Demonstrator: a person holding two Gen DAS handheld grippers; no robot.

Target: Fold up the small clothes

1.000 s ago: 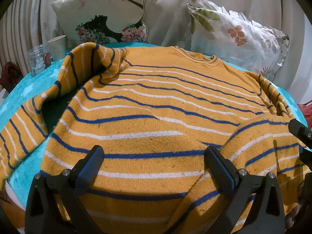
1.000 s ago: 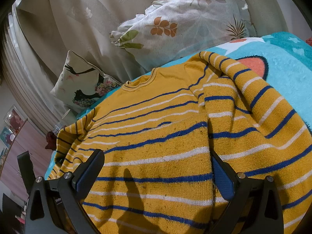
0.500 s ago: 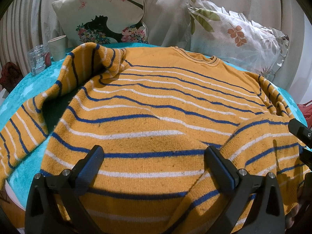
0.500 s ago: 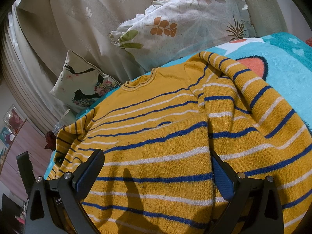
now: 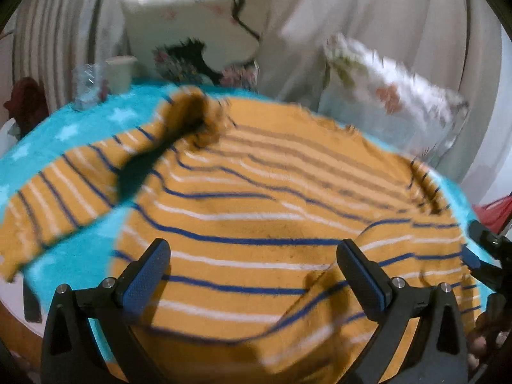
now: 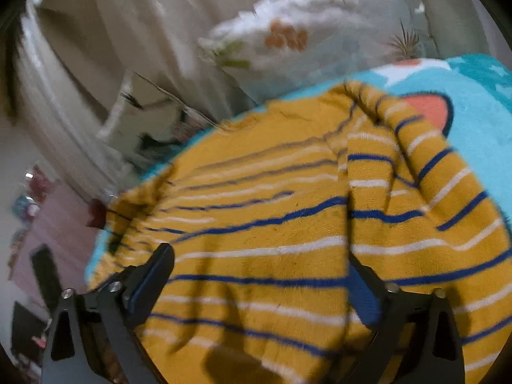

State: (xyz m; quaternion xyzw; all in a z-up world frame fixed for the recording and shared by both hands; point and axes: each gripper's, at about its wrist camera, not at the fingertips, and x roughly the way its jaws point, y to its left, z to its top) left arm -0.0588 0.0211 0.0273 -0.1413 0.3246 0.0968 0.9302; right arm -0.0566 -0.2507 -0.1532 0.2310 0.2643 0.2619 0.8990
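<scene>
An orange sweater (image 5: 256, 211) with blue and white stripes lies spread on a turquoise blanket (image 5: 83, 128). It also shows in the right wrist view (image 6: 272, 224). My left gripper (image 5: 252, 272) is open, its jaws wide apart over the sweater's lower hem. The left sleeve (image 5: 57, 198) stretches out to the left. My right gripper (image 6: 260, 275) is open over the hem's right part, beside the folded-in right sleeve (image 6: 425, 179). It also shows at the right edge of the left wrist view (image 5: 486, 256). Both views are blurred.
Two patterned pillows (image 5: 204, 32) (image 5: 393, 102) lean against a curtain behind the blanket. A glass jar (image 5: 86, 86) and a paper cup (image 5: 121, 70) stand at the back left. A red object (image 5: 496, 211) lies at the right edge.
Both grippers have pulled back and risen, so the sweater looks smaller and farther. The left sleeve now lies flatter, stretched to the left. The views have become blurred with motion.
</scene>
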